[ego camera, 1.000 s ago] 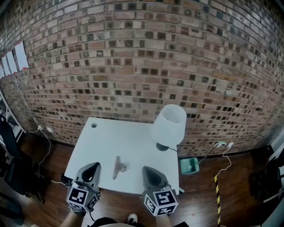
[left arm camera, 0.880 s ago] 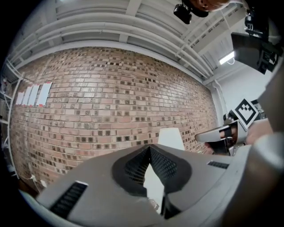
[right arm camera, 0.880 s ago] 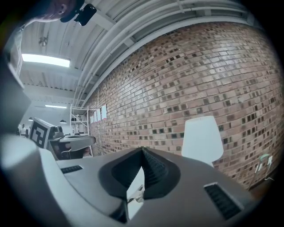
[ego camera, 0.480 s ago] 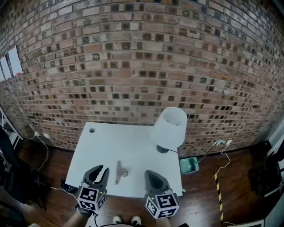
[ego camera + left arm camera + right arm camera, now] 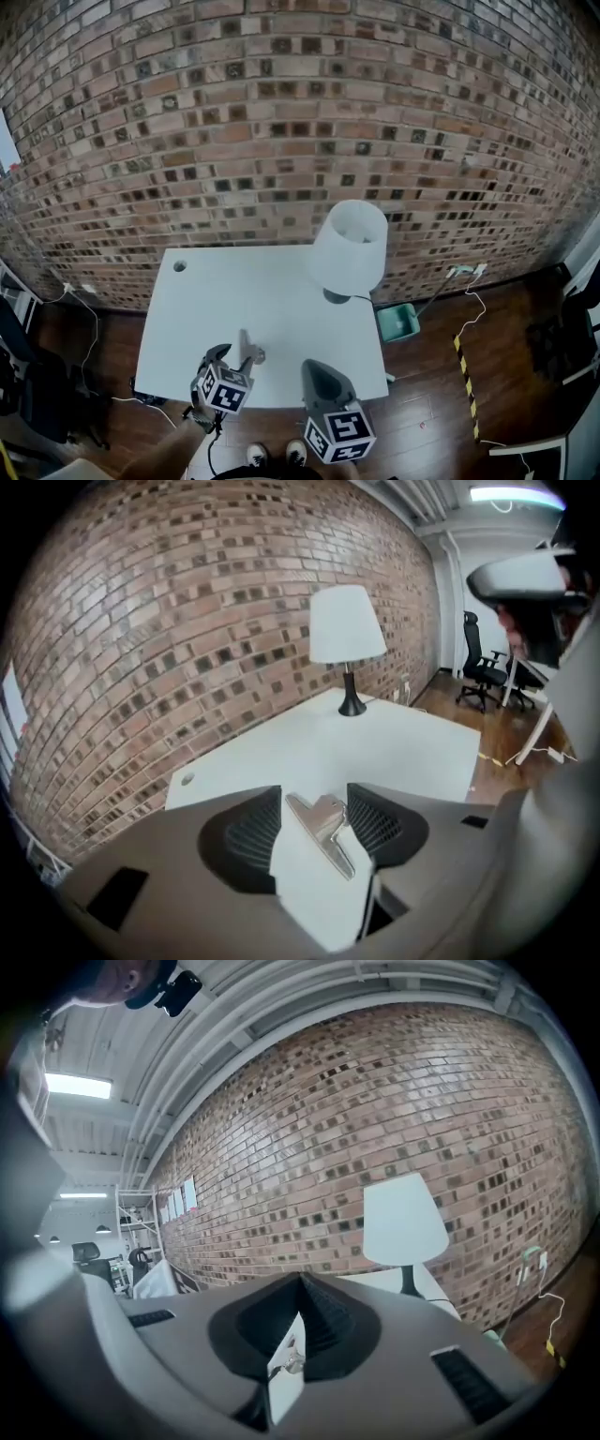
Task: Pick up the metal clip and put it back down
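Rising behind everything, the brick wall (image 5: 281, 122) closes off the far side, and dark wood floor (image 5: 441, 394) spreads out below it. The white table (image 5: 206, 309) stands with its far edge against that wall. On the table's far right corner you have a lamp (image 5: 349, 246) with a white shade and a dark base, well apart from your work at the near edge.

Your left gripper (image 5: 314, 803) points down at the table near the middle of the near edge. Its jaws have just been opening and stand wide apart. The metal clip (image 5: 323, 827) lies flat on the surface between them. Neither ribbed pad presses on it. In the head view the clip's long blade points towards the far edge.

Your right gripper (image 5: 313, 367) hangs over the near edge, to the right of the clip and apart from it. Its jaws are closed tip to tip with nothing between them. Only a thin sliver of white table shows through the slot beneath the tips.

Off the table's right edge, a teal bin (image 5: 397, 322) sits on the floor by the wall. A white cable (image 5: 469, 298) runs from the wall across the boards there. A strip of yellow and black tape (image 5: 466, 380) lies further right. A small round hole (image 5: 179, 266) marks the table's far left corner. Your shoes (image 5: 274, 455) show just under the near edge.
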Demonstrator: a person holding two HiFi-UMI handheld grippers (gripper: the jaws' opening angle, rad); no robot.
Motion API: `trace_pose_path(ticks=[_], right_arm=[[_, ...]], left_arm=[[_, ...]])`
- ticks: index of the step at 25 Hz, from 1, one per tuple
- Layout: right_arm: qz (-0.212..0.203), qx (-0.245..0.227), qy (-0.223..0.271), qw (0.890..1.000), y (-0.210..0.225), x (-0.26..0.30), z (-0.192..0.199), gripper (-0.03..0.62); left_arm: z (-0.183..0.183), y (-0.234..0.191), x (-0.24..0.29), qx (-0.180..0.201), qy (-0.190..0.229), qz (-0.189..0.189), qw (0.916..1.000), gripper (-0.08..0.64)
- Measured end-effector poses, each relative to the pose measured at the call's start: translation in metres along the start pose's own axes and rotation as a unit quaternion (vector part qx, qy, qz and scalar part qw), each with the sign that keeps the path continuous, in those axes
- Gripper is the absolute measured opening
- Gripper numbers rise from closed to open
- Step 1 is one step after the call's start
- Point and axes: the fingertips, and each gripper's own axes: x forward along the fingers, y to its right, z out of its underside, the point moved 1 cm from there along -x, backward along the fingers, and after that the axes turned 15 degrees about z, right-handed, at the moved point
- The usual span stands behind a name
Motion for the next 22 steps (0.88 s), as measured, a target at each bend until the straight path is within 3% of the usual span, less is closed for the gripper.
trace_pose_path(ticks=[10, 15, 19, 22], right_arm=[[0.032, 0.022, -0.036, 0.999, 0.036, 0.0, 0.035, -0.017], [0.036, 0.025, -0.05, 0.998, 0.048, 0.003, 0.048, -0.017], [0.035, 0.028, -0.055, 0.997, 0.051, 0.007, 0.053, -0.017], [0.032, 0.028, -0.056, 0.998, 0.051, 0.01, 0.054, -0.017]], left_arm=[[0.056, 0.009, 0.099, 0.043, -0.114, 0.001, 0.9925, 0.244], [0.064, 0.003, 0.121, 0.081, -0.142, -0.037, 0.9858, 0.244], [0.064, -0.007, 0.129, 0.147, -0.146, -0.103, 0.9729, 0.241], [0.066, -0.008, 0.129, 0.167, -0.154, -0.119, 0.9666, 0.225]])
